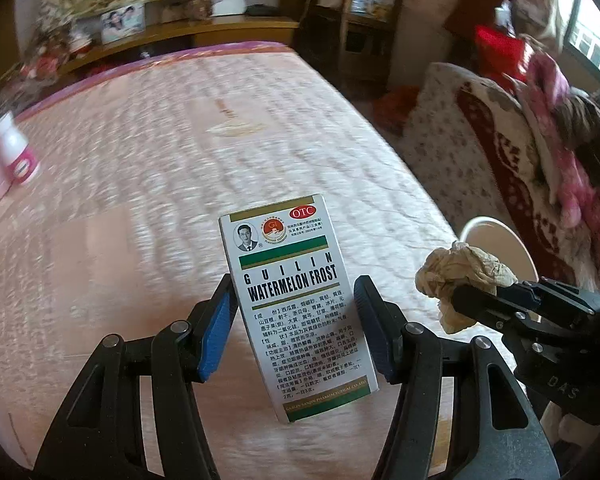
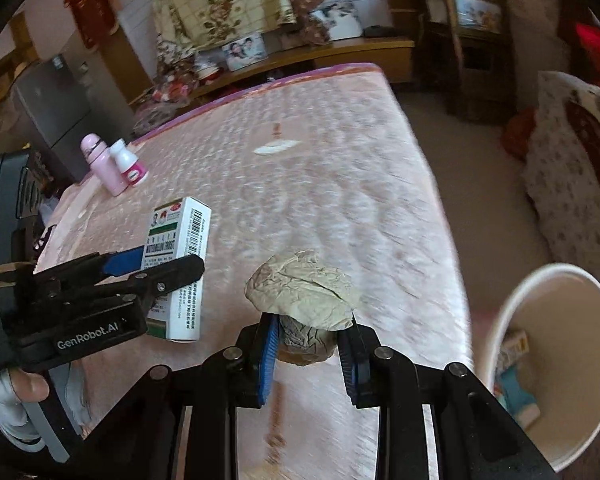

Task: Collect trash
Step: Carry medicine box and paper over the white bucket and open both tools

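The left gripper was clamped on a white medicine box printed "Guilin Watermelon Frost", its blue pads pressing the 2 narrow sides while the box stood upright above the pink quilted bed. The right gripper was squeezed tight on a crumpled wad of beige paper, most of which bulged above the pads. Both pieces of trash were in the air over the bed's near corner. The white bin stood on the floor just beside that corner, to the right, already holding a few small packages.

The risks, as I judged them: the box was gripped only along its lower half and leaned slightly, so a quick swing could twist it out of the pads. The wad was soft and could slip free or snag on a pad when let go. The 2 grippers sat close together, so crossing toward the narrow bin mouth could knock them into each other, or send a piece onto the floor.

Motion blur smeared the bedcover. A pink bottle and a white bottle stood at the bed's far left edge; whether they were trash I could not tell. The bin's contents were partly cut off by its rim, and a pale flat scrap mid-bed was too small to identify.
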`<action>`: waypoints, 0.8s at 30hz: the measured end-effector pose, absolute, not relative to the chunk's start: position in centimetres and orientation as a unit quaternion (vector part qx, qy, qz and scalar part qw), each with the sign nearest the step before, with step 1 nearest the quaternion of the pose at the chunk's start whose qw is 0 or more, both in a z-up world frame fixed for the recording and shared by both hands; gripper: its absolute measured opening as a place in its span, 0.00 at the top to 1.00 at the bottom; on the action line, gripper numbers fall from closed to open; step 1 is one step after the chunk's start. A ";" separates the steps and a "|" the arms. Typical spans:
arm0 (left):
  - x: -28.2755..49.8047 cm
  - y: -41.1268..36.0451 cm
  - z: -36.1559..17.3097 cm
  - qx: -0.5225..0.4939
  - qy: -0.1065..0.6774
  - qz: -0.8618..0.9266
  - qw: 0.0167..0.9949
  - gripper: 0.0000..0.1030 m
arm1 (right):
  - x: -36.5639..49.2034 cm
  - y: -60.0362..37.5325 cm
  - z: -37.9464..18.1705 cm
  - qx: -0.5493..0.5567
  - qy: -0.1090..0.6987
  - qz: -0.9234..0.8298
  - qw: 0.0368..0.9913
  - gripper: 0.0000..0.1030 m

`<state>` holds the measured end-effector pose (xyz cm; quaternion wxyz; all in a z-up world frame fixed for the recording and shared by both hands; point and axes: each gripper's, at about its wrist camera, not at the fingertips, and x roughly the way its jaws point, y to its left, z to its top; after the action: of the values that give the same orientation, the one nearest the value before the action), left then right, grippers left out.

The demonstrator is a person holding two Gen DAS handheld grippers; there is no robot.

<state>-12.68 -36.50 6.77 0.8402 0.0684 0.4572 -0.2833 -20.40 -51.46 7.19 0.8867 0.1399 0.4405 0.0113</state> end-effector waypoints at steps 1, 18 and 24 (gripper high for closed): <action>-13.0 -37.2 6.8 0.072 0.456 -0.288 0.839 0.44 | -20.9 -52.1 7.2 0.143 0.440 0.006 0.887 0.74; -16.4 -44.8 7.2 0.116 0.446 -0.338 0.821 0.44 | -26.6 -59.7 7.3 0.179 0.430 -0.058 0.883 0.74; -17.0 -47.1 7.1 0.125 0.447 -0.354 0.812 0.44 | -27.8 -61.3 6.9 0.182 0.430 -0.075 0.881 0.74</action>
<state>-17.02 -47.10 7.07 0.8121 0.1254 0.4468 -0.3537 -27.77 -61.32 6.92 0.8811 0.1823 0.4299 -0.0749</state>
